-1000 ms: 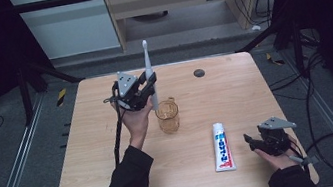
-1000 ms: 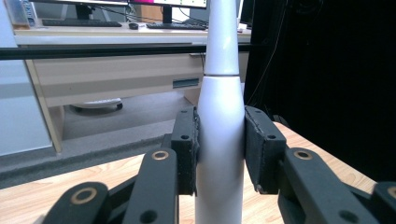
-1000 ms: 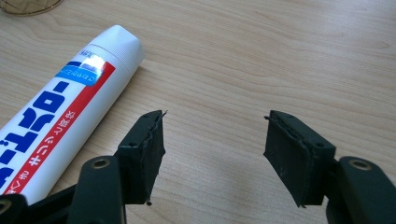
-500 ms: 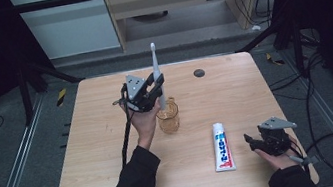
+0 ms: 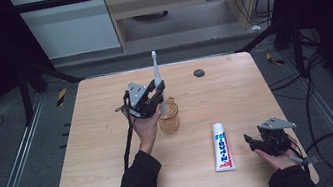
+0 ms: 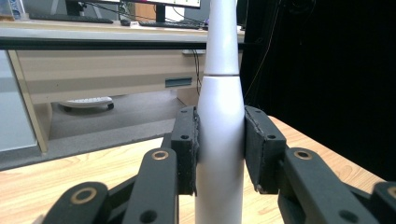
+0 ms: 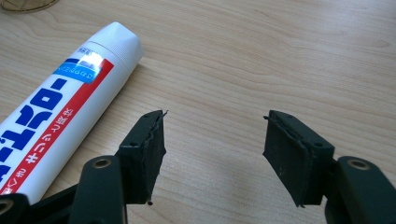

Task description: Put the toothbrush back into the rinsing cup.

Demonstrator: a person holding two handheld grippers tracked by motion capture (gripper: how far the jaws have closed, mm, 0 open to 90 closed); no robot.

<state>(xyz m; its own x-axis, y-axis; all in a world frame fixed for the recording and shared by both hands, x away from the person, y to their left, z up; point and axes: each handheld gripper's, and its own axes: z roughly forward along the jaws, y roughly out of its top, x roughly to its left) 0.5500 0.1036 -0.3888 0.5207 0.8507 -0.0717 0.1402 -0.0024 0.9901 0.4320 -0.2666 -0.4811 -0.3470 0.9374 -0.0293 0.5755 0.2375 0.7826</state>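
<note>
Toothbrush (image 5: 156, 75) — white and electric, standing upright — is clamped by its handle between the pads of the left gripper (image 5: 151, 98), held above the wooden table (image 5: 90, 136); its lower end sits at the mouth of an amber glass cup (image 5: 169, 117) near the table's middle, though how far it reaches in cannot be told; in the left gripper view both black pads press on the handle's sides (image 6: 219, 140); a toothpaste tube (image 5: 221, 146) lies flat to the right; just beside it rests the right gripper (image 5: 258, 140) — its fingers stand apart with nothing between them.
</note>
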